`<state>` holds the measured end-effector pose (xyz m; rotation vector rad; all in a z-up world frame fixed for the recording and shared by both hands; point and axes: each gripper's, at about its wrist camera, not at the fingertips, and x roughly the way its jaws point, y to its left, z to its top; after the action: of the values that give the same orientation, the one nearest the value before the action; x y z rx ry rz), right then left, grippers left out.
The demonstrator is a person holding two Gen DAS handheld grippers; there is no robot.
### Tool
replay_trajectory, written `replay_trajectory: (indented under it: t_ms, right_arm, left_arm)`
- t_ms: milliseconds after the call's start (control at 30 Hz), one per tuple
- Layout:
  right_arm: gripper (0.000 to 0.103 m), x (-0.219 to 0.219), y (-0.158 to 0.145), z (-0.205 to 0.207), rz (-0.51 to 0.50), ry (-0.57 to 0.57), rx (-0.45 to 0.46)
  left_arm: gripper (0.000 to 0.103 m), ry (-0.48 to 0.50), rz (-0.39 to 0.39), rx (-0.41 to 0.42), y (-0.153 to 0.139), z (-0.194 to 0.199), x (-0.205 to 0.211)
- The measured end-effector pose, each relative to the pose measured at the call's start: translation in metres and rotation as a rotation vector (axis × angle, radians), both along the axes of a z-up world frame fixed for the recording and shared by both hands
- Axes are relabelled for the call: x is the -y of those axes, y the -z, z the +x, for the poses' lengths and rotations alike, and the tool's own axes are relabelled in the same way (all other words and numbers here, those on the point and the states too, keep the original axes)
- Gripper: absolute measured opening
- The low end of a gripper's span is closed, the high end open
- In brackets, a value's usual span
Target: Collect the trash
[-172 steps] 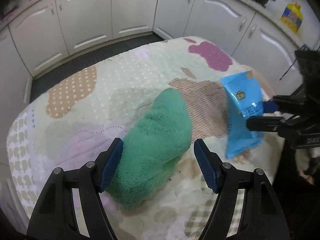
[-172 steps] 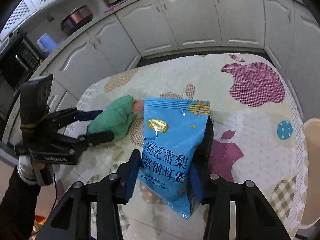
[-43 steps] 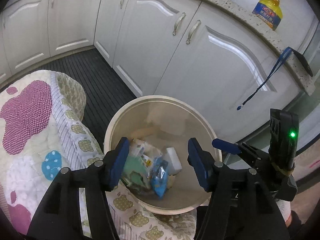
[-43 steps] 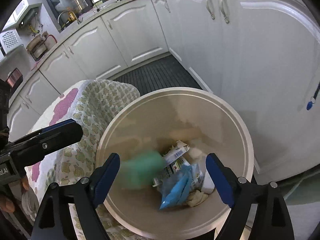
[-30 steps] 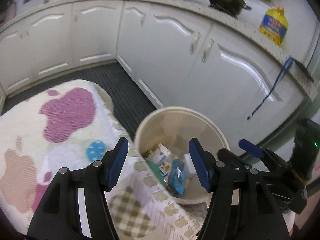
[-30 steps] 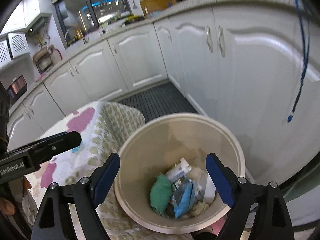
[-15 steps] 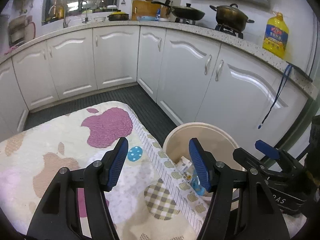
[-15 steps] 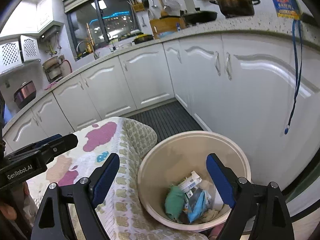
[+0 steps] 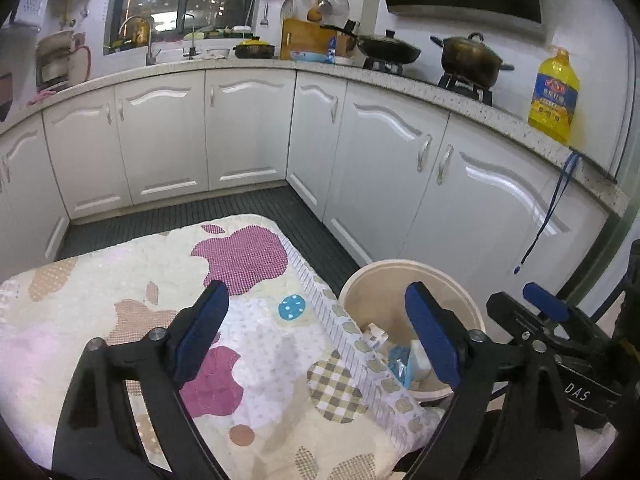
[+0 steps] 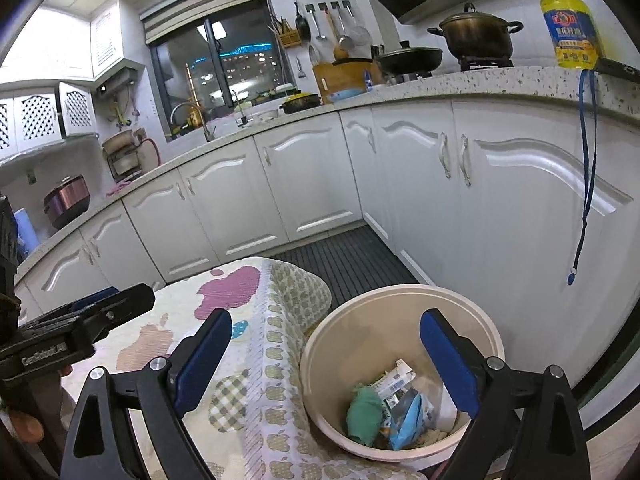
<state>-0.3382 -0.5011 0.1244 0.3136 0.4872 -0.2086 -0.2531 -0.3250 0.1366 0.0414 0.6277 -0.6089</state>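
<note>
left gripper jaws spread wide, nothing between them; it hangs over the near corner of the table. right gripper also spread wide and empty, held above the bin's near rim. each gripper shows in the other's view: the right one at the far right edge of the left view, the left one at the left edge of the right view, jaws apart there too.

trash is in the bin, below and beyond both sets of jaws, touching neither. right view: green cloth wad on the left of the pile, blue snack packet just beside it, a white printed carton leaning behind, pale scraps underneath. left view sees only part of this past the table edge: blue packet and a white carton against the bin wall.

surface: table covered by a quilted cloth with purple apple patches, a brown one, a blue dotted one and a checked one; cloth hem drapes over the edge next to the bin, hiding part of its rim.

room: dark ribbed floor mat beyond the table, white cabinet doors wrapping round under a speckled counter. on the counter a pot and a pan on burners, a yellow oil bottle, a blue lanyard hanging off the edge. utensils hang on the wall, dark window behind the sink.
</note>
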Motion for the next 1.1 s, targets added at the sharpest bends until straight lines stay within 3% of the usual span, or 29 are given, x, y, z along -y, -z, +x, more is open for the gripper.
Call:
replay_trajectory:
  t_ms: [767, 1100]
  right_arm:
    - [0.094, -0.01, -0.014, -0.02, -0.021, 0.025, 0.031]
    - [0.094, -0.011, -0.014, -0.017, -0.024, 0.015, 0.027]
  left_arm:
    - [0.09, -0.026, 0.039, 0.111, -0.016, -0.026, -0.002]
    - [0.09, -0.021, 0.043, 0.106, -0.016, -0.028, -0.002]
